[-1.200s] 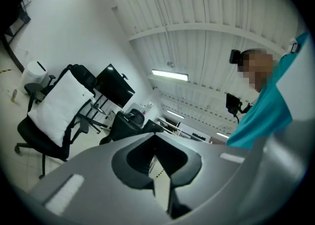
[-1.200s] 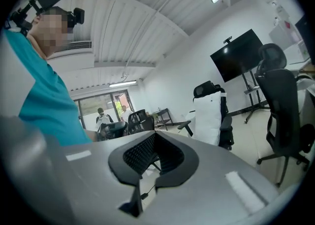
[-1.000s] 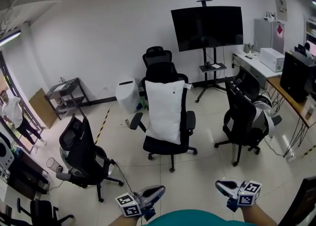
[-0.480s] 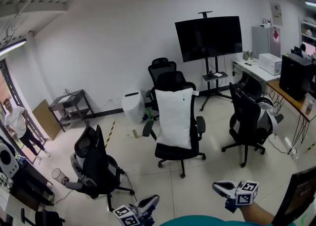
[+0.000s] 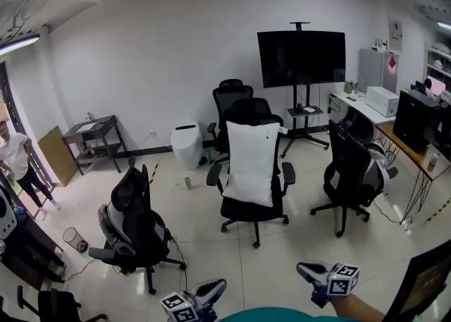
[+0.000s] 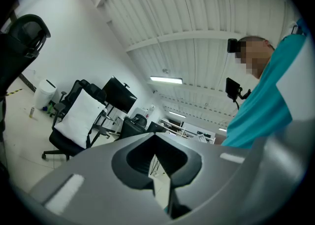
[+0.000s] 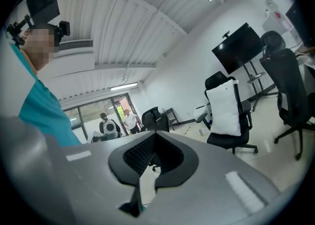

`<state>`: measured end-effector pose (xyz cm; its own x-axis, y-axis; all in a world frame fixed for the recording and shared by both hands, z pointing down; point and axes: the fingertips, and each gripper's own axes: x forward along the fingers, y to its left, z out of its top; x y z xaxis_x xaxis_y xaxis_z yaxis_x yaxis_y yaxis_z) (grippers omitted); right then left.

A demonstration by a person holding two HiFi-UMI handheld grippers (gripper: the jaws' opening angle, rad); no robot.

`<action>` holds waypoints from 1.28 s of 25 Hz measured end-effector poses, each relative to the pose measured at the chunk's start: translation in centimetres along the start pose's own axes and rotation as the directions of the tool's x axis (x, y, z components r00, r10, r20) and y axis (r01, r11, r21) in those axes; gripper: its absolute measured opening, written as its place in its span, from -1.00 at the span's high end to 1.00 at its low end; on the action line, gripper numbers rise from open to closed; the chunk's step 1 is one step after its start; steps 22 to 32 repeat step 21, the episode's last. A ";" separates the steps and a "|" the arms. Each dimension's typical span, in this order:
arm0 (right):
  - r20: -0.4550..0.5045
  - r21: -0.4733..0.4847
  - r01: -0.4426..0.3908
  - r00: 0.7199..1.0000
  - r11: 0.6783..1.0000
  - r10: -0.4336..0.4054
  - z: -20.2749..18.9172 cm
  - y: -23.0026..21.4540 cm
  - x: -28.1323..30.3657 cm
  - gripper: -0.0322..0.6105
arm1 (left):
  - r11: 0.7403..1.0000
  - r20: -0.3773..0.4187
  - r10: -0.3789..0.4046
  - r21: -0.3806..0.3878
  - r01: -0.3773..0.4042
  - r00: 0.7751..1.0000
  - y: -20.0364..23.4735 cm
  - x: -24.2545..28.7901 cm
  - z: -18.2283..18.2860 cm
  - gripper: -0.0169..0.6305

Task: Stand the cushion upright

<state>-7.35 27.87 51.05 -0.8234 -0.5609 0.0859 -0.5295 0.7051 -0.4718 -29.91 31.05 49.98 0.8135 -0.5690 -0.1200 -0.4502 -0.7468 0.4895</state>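
We hold the left gripper (image 5: 217,286) low at the bottom edge of the head view. Its jaws are closed tip to tip and nothing is between them. The right gripper (image 5: 307,270) sits beside it, to the right. Its jaws are also pressed together and hold nothing. Both grippers point out across the room, and our teal shirt (image 5: 282,313) shows between them.

The cushion (image 5: 251,162) is well apart from both grippers, near the middle of the floor (image 5: 211,243). It is white and stands upright on the seat of a black chair (image 5: 251,209), with its back against the backrest. Its top edge reaches close to the headrest.

A second chair (image 5: 134,225) stands to the left of this one and a third chair (image 5: 350,172) to the right. A fourth chair (image 5: 231,94) stands behind it, near the wall.

A dark screen (image 5: 301,58) on a wheeled stand is behind the cushion chair, to the right. A white bin (image 5: 187,146) stands by the wall. A desk (image 5: 416,150) runs along the right side. A person (image 5: 14,158) stands at the left edge.
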 end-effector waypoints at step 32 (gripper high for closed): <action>-0.051 -0.101 -0.017 0.999 0.995 0.011 1.5 -0.8 -1.8 0.90 | 0.999 0.083 0.049 0.015 -0.051 0.995 -1.2 1.2 0.4 0.91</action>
